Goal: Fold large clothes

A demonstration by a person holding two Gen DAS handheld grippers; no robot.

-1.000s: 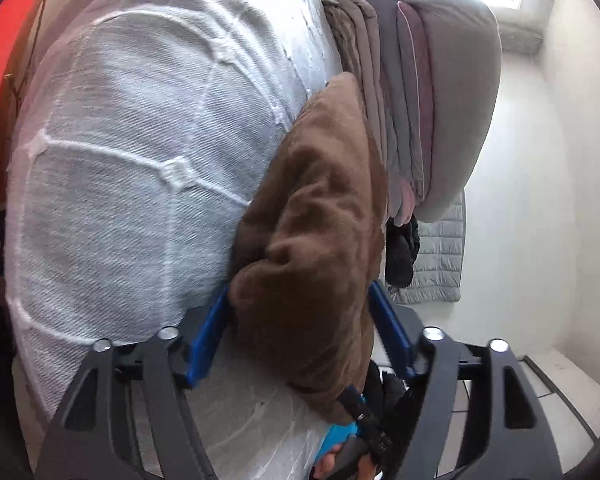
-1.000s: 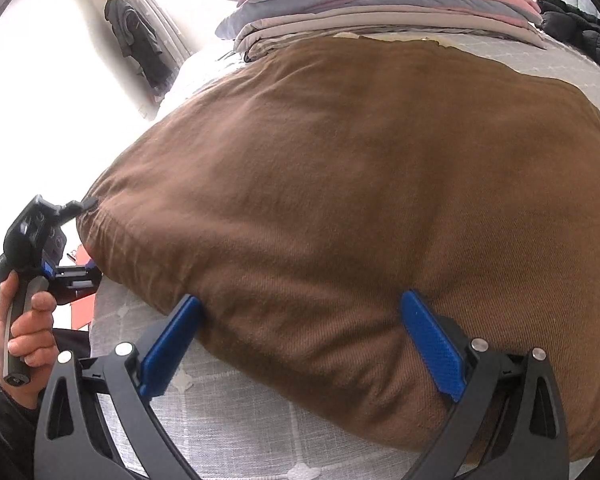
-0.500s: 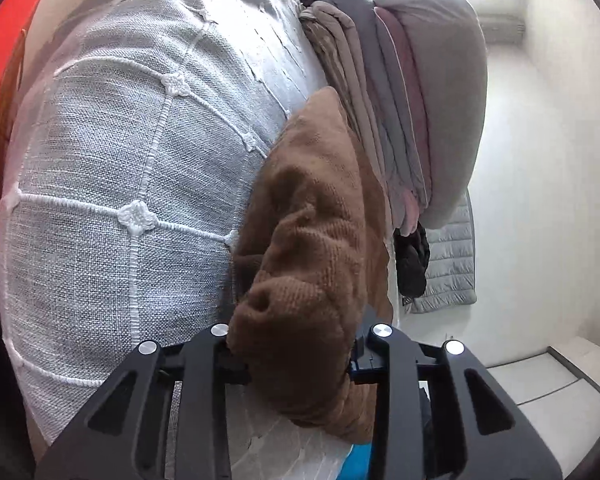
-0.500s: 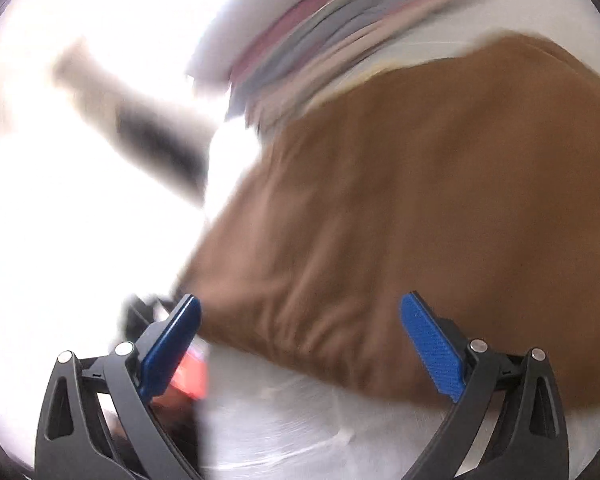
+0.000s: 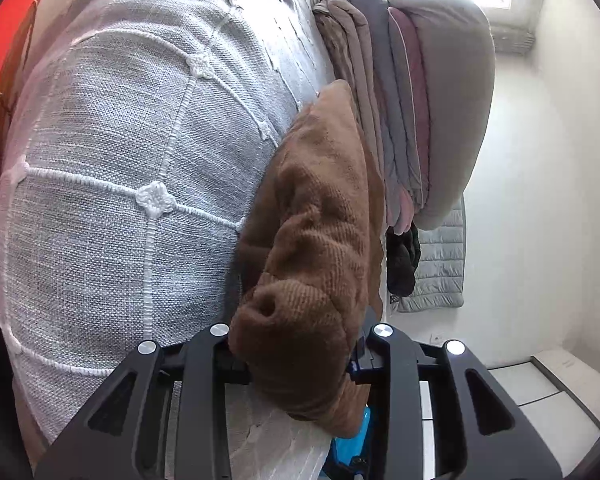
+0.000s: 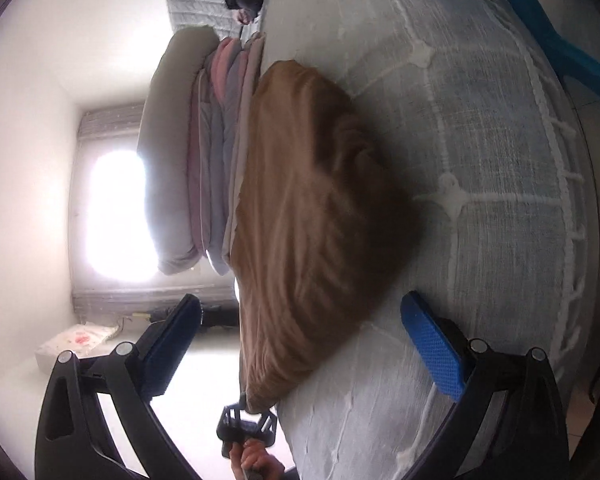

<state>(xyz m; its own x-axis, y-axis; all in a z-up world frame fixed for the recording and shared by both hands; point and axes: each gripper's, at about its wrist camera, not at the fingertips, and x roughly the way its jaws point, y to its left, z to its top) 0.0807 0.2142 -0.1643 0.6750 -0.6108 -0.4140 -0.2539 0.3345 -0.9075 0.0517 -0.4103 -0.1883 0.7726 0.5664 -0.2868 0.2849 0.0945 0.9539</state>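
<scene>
A folded brown garment (image 5: 320,240) lies on the grey quilted bedspread (image 5: 120,140). My left gripper (image 5: 298,360) is shut on its thick near corner, and the cloth bulges out between the black jaws. In the right wrist view the same brown garment (image 6: 308,200) stretches away along the bedspread (image 6: 480,160). My right gripper (image 6: 306,344) is open, rolled on its side. The garment's near edge lies between its blue pads (image 6: 432,348) without touching them. The left gripper (image 6: 246,428), held by a hand (image 6: 256,460), pinches the garment's corner at the bed's edge.
A stack of folded clothes (image 5: 412,100) lies on the bed just beyond the brown garment, also seen as the stack (image 6: 204,140). A black garment (image 5: 404,264) and a grey puffer jacket (image 5: 440,272) hang behind. A white bag (image 6: 76,340) sits on the floor under a bright window (image 6: 116,208).
My left jaws have closed on the brown garment's corner. My right gripper, still open, has swung off along the garment's edge and rolled onto its side.
</scene>
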